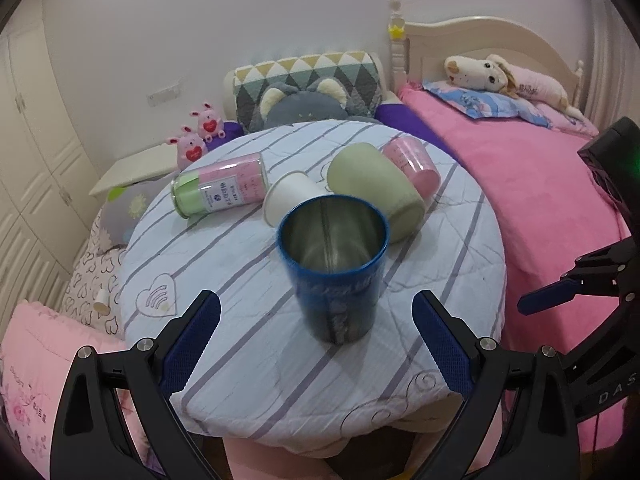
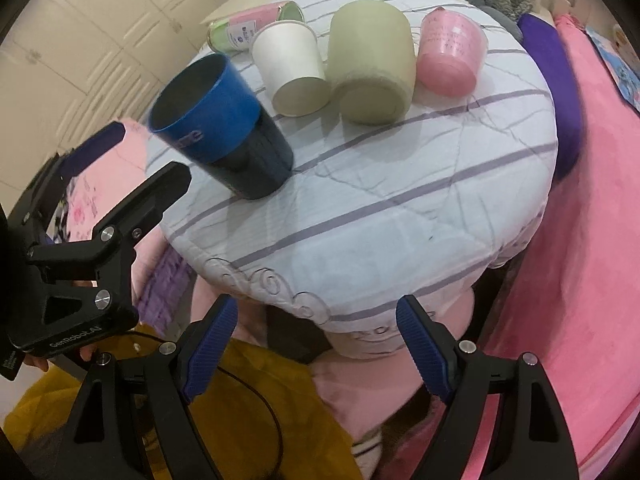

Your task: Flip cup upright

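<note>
Bedroom worktop (image 1: 248,360), round and quilt-covered, beside a pink bed (image 1: 532,184).
Left gripper (image 1: 316,344) hangs released just short of the upright blue steel cup (image 1: 334,268); right gripper (image 2: 316,348) waits spread at the edge. Behind, a white paper cup (image 2: 294,68), green cup (image 2: 370,64), pink cup (image 2: 450,54) and a pink-green bottle (image 1: 220,188) lie tipped, apparently awaiting their turn.

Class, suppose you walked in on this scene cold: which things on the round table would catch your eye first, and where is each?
The blue cup stands upright near the front of the striped table, mouth open, its steel inside showing, between the open left gripper's fingers without touching them. Behind it three cups lie tipped over in a row: white paper cup, green cup, pink cup.
</note>
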